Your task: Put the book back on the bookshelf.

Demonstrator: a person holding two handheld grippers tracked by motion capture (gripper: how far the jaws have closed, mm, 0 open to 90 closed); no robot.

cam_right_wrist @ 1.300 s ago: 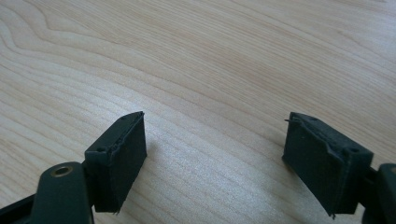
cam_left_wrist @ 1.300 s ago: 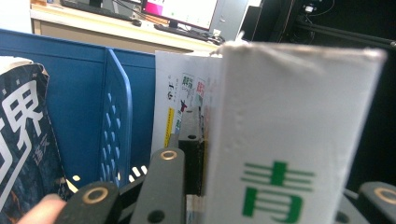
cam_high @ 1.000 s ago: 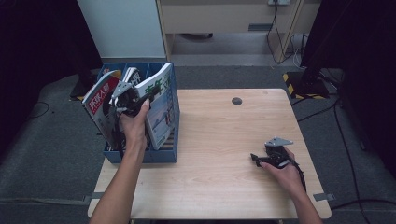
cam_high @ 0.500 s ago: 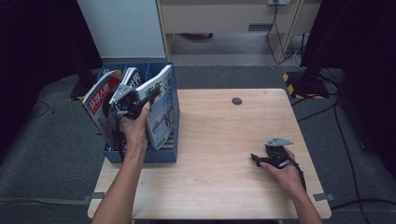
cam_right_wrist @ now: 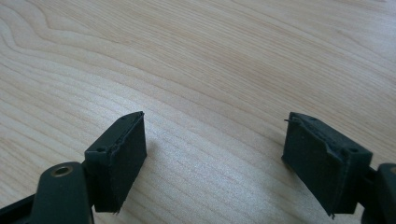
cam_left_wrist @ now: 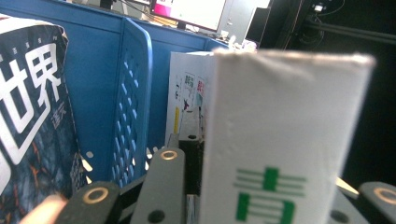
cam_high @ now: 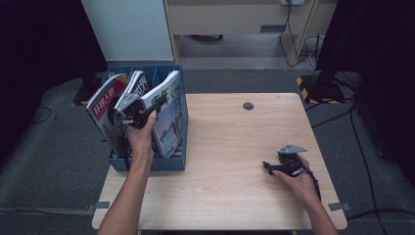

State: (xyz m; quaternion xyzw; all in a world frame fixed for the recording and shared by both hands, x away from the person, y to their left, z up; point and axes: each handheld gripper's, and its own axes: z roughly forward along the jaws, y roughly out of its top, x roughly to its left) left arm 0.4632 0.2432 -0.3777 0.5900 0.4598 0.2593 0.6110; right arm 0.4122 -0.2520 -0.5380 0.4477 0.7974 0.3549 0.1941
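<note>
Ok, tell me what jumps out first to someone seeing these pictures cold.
The blue file box at the table's left edge draws the eye, stuffed with leaning magazines. The left gripper is among them, clamped on the white magazine with green print that looms in the left gripper view. Across the pale wooden table, the right gripper rests near the right edge, fingers apart over bare wood.

The blue rack (cam_high: 172,164) at the worktop's (cam_high: 230,186) left edge is crowded with leaning magazines (cam_high: 169,115), leaving tight gaps between its dividers (cam_left_wrist: 133,93), while the worktop to its right lies open around the right tool (cam_high: 268,168).
</note>
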